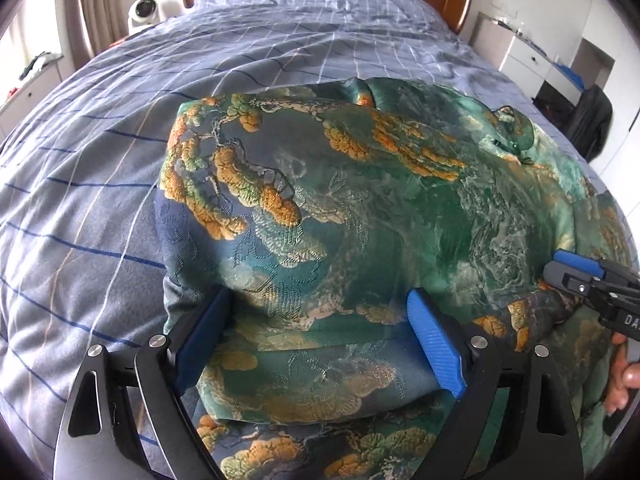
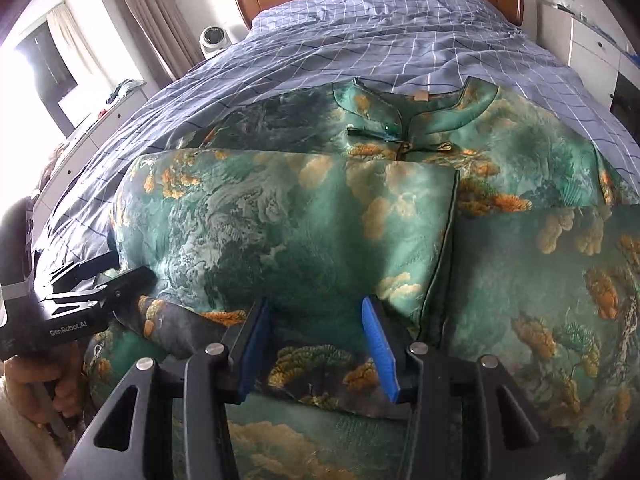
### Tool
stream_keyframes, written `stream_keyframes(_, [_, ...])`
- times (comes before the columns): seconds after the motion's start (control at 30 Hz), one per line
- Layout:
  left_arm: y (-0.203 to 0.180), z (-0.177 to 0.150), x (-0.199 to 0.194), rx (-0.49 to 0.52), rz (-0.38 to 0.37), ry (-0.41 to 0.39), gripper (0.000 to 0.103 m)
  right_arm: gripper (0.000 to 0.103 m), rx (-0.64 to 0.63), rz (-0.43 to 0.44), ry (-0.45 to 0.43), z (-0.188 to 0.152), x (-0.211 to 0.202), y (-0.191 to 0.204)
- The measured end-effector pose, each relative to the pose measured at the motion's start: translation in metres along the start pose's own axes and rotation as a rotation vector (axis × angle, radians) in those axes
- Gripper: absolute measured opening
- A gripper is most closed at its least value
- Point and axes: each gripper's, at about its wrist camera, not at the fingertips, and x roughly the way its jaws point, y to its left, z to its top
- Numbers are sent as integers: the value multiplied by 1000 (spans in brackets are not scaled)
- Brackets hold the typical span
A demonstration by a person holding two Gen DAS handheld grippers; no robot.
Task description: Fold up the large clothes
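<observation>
Clearly the left claw (image 1: 316,336) is gaping over the dress (image 1: 360,200); the right claw (image 2: 316,344), half-open, is straddling a slippery fold on the bed (image 1: 280,40) that risks sliding undone.

The green dress (image 2: 304,224) runs off the frame's lower edge.

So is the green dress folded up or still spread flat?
Partly folded. The green dress has a flap laid back over itself, its straight edge showing, while the collar end lies spread flat on the bed.

soft daylight from a blown-out window (image 2: 44,68) at left — fisheye bends edges, corners dark.
</observation>
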Motion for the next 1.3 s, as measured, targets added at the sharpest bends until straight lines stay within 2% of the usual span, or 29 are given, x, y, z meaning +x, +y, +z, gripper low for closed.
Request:
stream_keyframes(0.13, [-4,17,-24,4,-9,43,88,47,2,14,-3,2,0,-3])
stream_keyframes(0.2, [-4,33,-43,-12,-60,16,89,47,3,19,-8,0,2,-5])
stream_keyframes(0.3, [-7,55,-55,-26,-87,-40,91,47,6,20,-11,-1,2,-6])
stream_keyframes(0.4, [-13,69,-38,-21,-59,-57,91,48,6,21,-12,-2,2,-6])
stream_keyframes(0.47, [-17,76,-22,-27,-26,-68,87,47,8,24,-12,-2,2,-6])
stream_keyframes(0.57, [-20,84,0,-21,27,-126,87,47,6,25,-15,-2,2,-5])
stream_keyframes(0.6, [-18,84,8,-24,35,-119,87,47,5,25,-17,-3,2,-6])
stream_keyframes(0.7, [2,78,46,-82,14,-28,88,47,0,29,-21,-4,2,-7])
stream_keyframes(0.77, [11,72,55,-126,-36,-16,88,47,-1,32,-21,-4,2,-7])
stream_keyframes(0.93, [4,68,53,-86,-17,-21,90,47,-12,18,-31,-6,4,-5])
stream_keyframes(1.03, [0,64,39,-63,-11,-31,90,47,-17,14,-39,-7,3,-4])
stream_keyframes(1.2, [-6,29,-16,21,-37,-73,91,48,-14,28,-71,-9,-9,-3])
stream_keyframes(1.27, [-6,8,-38,43,-51,-76,92,53,-11,20,-79,-8,-18,-1])
stream_keyframes(1.3, [-7,-4,-49,53,-63,-73,92,63,-3,13,-82,-9,-27,1])
